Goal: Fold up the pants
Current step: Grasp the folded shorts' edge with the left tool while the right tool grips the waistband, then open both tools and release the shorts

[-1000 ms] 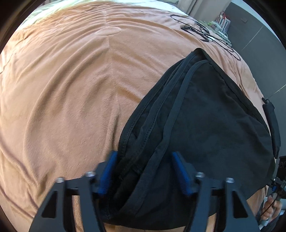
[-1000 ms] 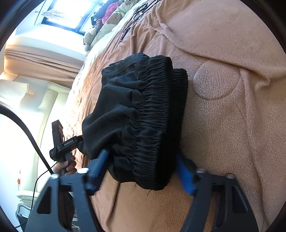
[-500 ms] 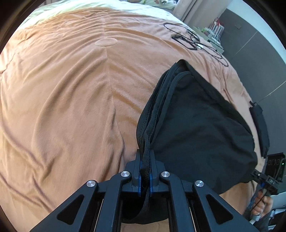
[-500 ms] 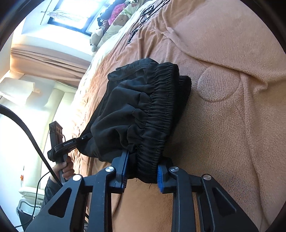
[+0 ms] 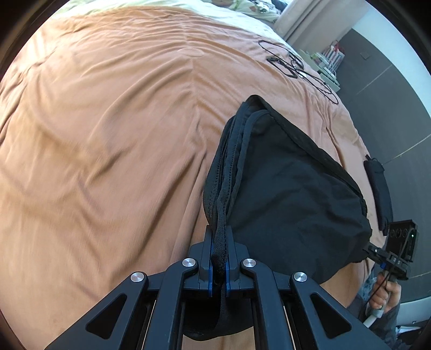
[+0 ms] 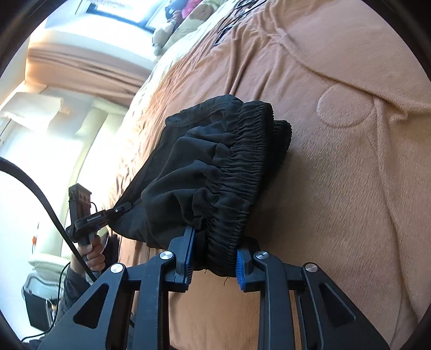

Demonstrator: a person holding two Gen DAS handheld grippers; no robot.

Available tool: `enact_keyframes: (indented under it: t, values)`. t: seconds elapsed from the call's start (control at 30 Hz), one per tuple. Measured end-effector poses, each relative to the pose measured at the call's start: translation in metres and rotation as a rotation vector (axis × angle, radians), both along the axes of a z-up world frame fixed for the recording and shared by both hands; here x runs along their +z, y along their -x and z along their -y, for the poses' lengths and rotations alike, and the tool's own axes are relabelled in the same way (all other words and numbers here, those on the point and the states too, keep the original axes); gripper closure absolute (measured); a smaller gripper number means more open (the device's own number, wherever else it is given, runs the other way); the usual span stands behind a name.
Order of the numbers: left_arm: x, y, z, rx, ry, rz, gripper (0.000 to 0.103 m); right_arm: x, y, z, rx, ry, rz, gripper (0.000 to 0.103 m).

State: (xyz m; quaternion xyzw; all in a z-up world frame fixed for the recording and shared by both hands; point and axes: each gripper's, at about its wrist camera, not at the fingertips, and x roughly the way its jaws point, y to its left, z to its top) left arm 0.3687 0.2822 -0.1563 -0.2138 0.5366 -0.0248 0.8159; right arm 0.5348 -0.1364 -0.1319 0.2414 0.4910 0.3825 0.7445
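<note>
The black pants [image 5: 291, 193] lie folded in a thick bundle on the orange blanket [image 5: 107, 134]. My left gripper [image 5: 218, 242] is shut on the hem-side edge of the pants, fabric pinched between the blue pads. My right gripper [image 6: 214, 255] is shut on the gathered elastic waistband of the pants [image 6: 215, 175]. Both ends are lifted a little off the blanket. The right gripper also shows at the far right of the left wrist view [image 5: 377, 251], and the left gripper at the left of the right wrist view [image 6: 121, 208].
A black cable [image 5: 296, 70] lies on the blanket's far end. A black strap [image 5: 377, 188] lies by the bed's right edge. A round stitched patch [image 6: 344, 107] marks the blanket. Pillows and soft toys [image 6: 175, 24] sit at the bed head.
Both grippers closed from open onto the pants, the left on the hem edge, the right on the waistband. The bundle has since been raised slightly and drawn in.
</note>
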Motion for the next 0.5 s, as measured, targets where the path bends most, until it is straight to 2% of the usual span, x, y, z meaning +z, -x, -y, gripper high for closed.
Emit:
enact_keyframes:
  t: [0.3,0.5]
  values:
    - [-0.004,0.071,0.003,0.083,0.080,-0.018,0.097,0.019,-0.018,-0.013,0.120,0.081,0.050,0.081]
    - [-0.009,0.103,0.018,0.116,0.139,-0.024,0.097,0.035,-0.038,-0.021,0.217,0.173,0.085,0.082]
